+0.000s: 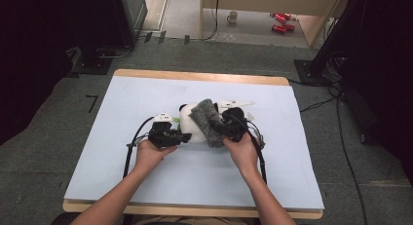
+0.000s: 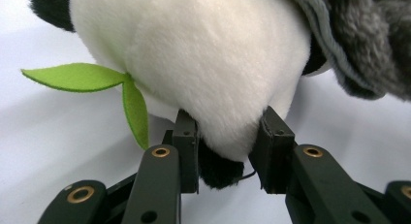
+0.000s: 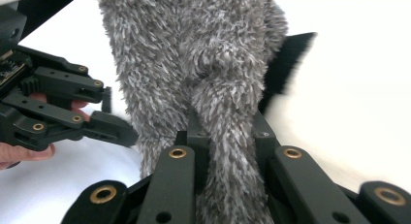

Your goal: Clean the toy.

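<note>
The left gripper (image 2: 223,151) pinches the panda (image 2: 194,64) at mid-counter (image 1: 146,186); the right gripper (image 3: 227,146) grips the grey sock (image 3: 194,54) draped over it. I judge the sock only partly pulled on; most remains.

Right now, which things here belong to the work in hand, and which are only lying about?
In use: plush panda, grey fluffy sock, left gripper shut on the panda, right gripper shut on the sock.

Lying about: mug and red cans on the floor beyond the table.
</note>
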{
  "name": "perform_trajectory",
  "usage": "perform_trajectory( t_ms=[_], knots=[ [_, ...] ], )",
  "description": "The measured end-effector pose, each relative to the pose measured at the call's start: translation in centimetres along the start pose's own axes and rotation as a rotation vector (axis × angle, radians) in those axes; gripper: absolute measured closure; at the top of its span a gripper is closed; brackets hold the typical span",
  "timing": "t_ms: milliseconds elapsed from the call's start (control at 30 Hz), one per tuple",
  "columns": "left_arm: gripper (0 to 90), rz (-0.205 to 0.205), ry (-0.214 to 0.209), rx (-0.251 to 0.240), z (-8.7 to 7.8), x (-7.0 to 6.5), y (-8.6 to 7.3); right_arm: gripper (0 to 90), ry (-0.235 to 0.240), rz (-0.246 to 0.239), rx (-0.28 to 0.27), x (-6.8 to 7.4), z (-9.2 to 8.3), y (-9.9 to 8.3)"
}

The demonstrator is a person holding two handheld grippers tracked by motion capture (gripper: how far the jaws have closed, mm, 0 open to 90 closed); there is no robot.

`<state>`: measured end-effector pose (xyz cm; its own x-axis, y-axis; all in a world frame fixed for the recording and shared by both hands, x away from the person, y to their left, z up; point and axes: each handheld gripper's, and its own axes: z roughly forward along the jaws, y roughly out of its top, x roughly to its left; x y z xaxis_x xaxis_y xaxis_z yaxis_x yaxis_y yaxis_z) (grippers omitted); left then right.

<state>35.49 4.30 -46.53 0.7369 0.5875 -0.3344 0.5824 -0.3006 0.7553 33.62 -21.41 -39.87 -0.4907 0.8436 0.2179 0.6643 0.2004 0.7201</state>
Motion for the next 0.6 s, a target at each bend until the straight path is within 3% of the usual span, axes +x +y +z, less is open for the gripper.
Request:
perform_trajectory(
  t_ms=[300,600],
  knots=[
    [67.1,-0.012,-0.064,0.043,0.1,1.5,0.8,77.9,-0.028,0.057,-0.034,-2.0,-2.2,-0.1],
    [66.8,-0.011,-0.067,0.047,0.3,2.3,1.3,77.8,-0.078,0.112,-0.061,-4.2,-4.1,-0.6]
  ],
)
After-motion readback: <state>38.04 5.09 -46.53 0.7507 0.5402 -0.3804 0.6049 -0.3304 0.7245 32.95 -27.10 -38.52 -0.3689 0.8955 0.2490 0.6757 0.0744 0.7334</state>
